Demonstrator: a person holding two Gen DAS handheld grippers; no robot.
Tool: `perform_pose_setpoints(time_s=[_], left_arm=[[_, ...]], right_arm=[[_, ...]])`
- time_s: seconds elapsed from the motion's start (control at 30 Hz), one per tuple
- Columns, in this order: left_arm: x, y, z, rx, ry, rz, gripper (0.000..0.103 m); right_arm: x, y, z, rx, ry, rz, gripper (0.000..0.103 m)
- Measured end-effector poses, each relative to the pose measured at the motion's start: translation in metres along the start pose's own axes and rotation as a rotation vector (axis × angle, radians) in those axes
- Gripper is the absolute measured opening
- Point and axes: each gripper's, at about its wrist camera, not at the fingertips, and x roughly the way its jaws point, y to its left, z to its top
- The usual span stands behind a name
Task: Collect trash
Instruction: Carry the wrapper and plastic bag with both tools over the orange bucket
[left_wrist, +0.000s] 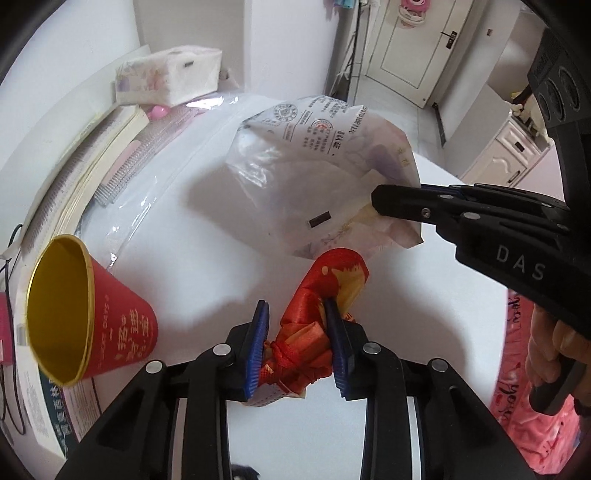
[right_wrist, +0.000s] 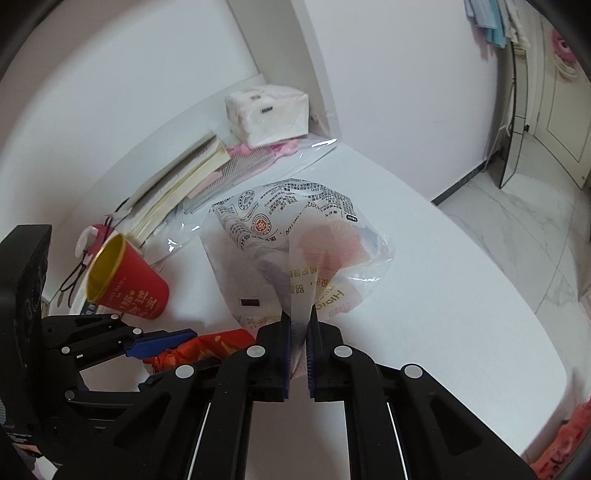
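Note:
My left gripper is shut on a crumpled red and gold fabric pouch and holds it just above the white table. My right gripper is shut on the edge of an empty clear printed plastic bag, which stands open and puffed up in front of it. In the left wrist view the right gripper pinches the bag from the right. The pouch sits at the bag's near left side, between the left gripper's fingers.
A red paper cup with gold lining lies tipped at the left, also in the right wrist view. Books, a comb and a tissue pack line the wall. A clear flat bag lies behind.

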Motion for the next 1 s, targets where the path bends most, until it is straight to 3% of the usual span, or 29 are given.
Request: perform_pose_setpoints(time_s=[0.47, 1.0], left_arm=[[-0.052, -0.058, -0.022, 0.053, -0.058, -0.03, 0.032], [-0.059, -0.182, -0.055, 0.203, -0.034, -0.139, 0.032]], right_arm=[[-0.114, -0.02, -0.052, 0.073, -0.095, -0.032, 0.007], [-0.262, -0.091, -0.199, 0.268, -0.119, -0.162, 0.007]])
